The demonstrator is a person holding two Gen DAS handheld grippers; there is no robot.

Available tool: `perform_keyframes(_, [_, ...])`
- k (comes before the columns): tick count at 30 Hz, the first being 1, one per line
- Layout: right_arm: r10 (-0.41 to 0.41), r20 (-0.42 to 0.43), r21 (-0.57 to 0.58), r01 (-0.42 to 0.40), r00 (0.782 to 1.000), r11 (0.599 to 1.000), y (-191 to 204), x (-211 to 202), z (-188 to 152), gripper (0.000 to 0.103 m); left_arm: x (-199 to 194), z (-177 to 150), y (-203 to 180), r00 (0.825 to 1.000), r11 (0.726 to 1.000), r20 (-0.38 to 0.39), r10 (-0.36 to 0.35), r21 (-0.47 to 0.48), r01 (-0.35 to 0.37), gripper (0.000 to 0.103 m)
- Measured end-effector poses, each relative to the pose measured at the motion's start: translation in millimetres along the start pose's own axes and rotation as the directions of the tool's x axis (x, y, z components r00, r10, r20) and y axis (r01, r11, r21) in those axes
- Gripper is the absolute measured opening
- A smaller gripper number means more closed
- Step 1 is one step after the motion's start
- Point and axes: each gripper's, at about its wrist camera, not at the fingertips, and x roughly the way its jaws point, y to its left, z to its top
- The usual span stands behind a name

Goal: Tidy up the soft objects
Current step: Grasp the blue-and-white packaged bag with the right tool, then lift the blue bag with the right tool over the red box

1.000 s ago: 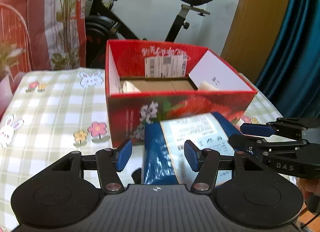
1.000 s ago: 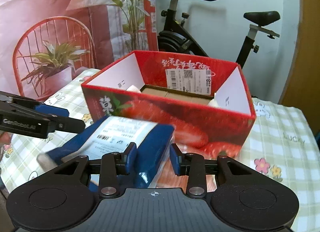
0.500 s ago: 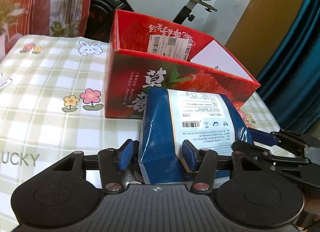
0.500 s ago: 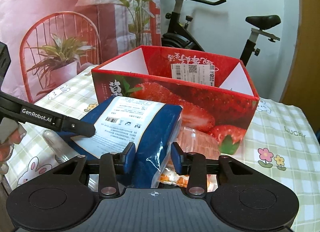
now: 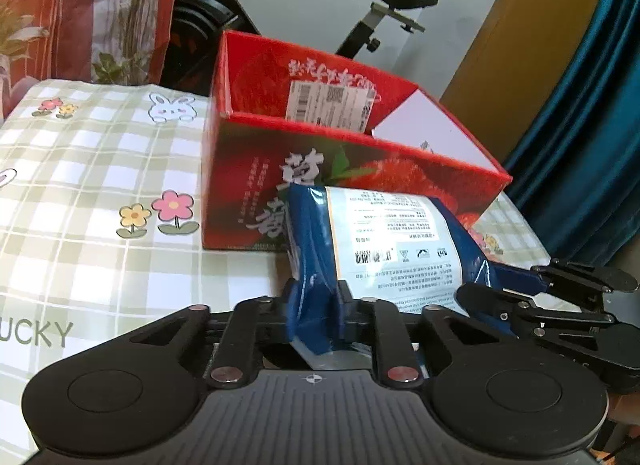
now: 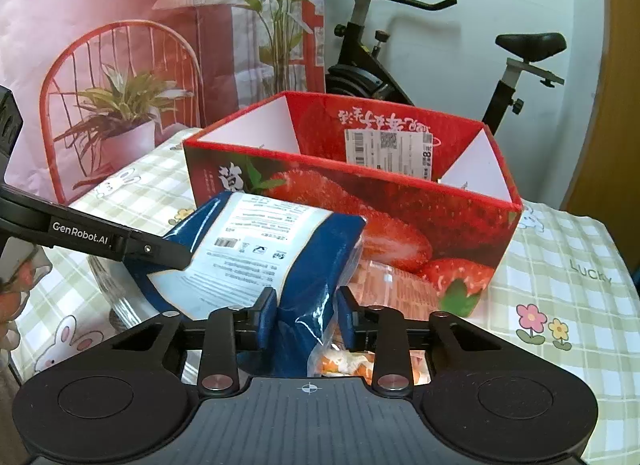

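Observation:
A soft blue bag [image 5: 384, 241] with a white printed label lies tilted against the front of the red strawberry box [image 5: 256, 173]. My left gripper [image 5: 316, 297] has its jaws closing, and the pads pinch the bag's near left edge. In the right wrist view the same blue bag [image 6: 256, 249] sits between the pads of my right gripper [image 6: 307, 305], whose jaws are closing and squeeze the bag's right side. The left gripper's fingers [image 6: 168, 253] reach in from the left onto the label. The red box [image 6: 400, 201] stands open just behind.
An orange snack packet [image 6: 392, 285] lies under the bag against the box front. The checked tablecloth [image 5: 80, 185] spreads to the left. An exercise bike [image 6: 380, 77] stands behind the table, and a blue curtain [image 5: 580, 145] hangs at the right.
The left jaws have come together on the bag's edge, having stood wide around it. The bag has sunk lower in front of the box. The right jaws have narrowed on the bag.

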Motion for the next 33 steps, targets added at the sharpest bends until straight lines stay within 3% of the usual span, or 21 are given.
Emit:
perform_keyframes(11, [0.01,0.051,-0.025,-0.009,0.999,1.0,2,-17,13,0.018,-26,8,-19,0.996,0.997,0.085,-0.016,0.073,0.01,0.008])
perform_keyframes(23, [0.023,0.041,0.049,-0.025,0.999,0.998,-12,-16,-6,0.018,-21,-17,-14,0.996,0.998,0.06,-0.065,0.007,0.065,0.008])
perform_keyframes(33, [0.031,0.066,0.032,-0.034,0.997,0.999,-5,-21,-5,0.015,-24,-24,-9,0.995,0.997,0.075,-0.064,-0.027,0.066,0.008])
